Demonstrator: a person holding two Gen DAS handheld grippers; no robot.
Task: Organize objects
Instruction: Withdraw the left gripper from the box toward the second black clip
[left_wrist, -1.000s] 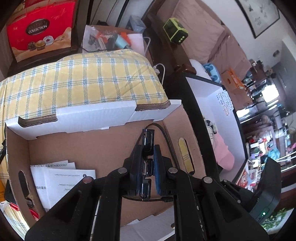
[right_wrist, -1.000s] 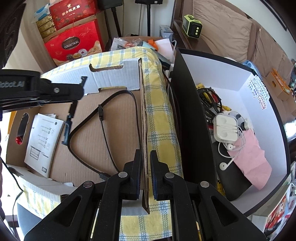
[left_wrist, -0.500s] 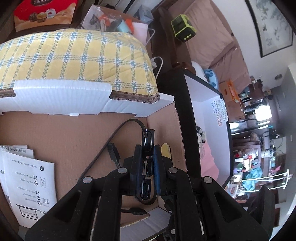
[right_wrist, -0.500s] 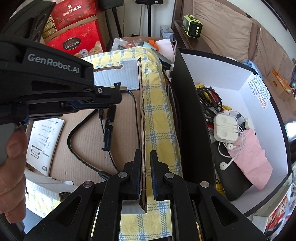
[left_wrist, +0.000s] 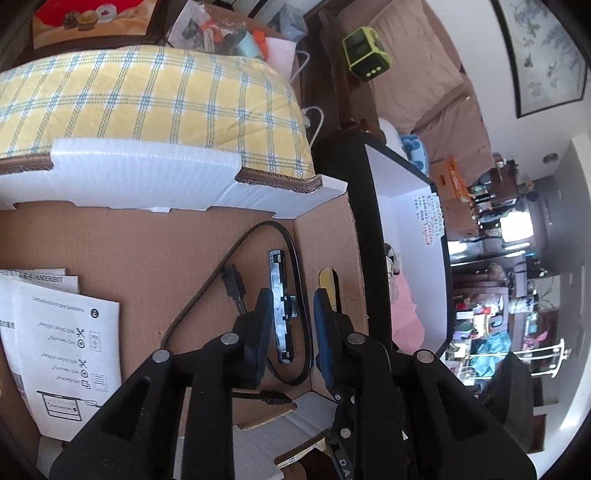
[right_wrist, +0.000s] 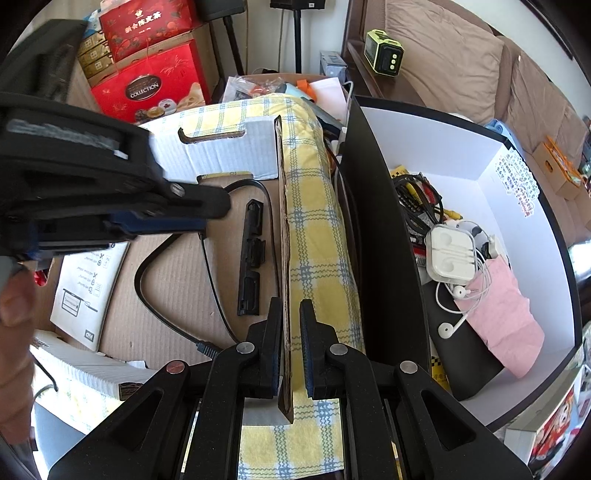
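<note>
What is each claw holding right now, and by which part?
Right claw is clamped on the cardboard box's side wall, at its top edge. Left claw is opening, holding nothing; the black plastic strip lies in the box.

Words I can read from my two tongs

On the red gift box (right_wrist: 147, 88) a dark oval badge says "COLLECTION"; the red carton (right_wrist: 142, 26) stacked above it carries gold Chinese characters. The leaflet (left_wrist: 70, 354) in my cardboard box lies upside down to me and reads "WD Backup", "WD Security" and "WD Drive Utilities"; the sheet (left_wrist: 37, 278) under it says "THUNDEROBOT". The label (left_wrist: 428, 218) on the white box wall is too small to read.
</note>
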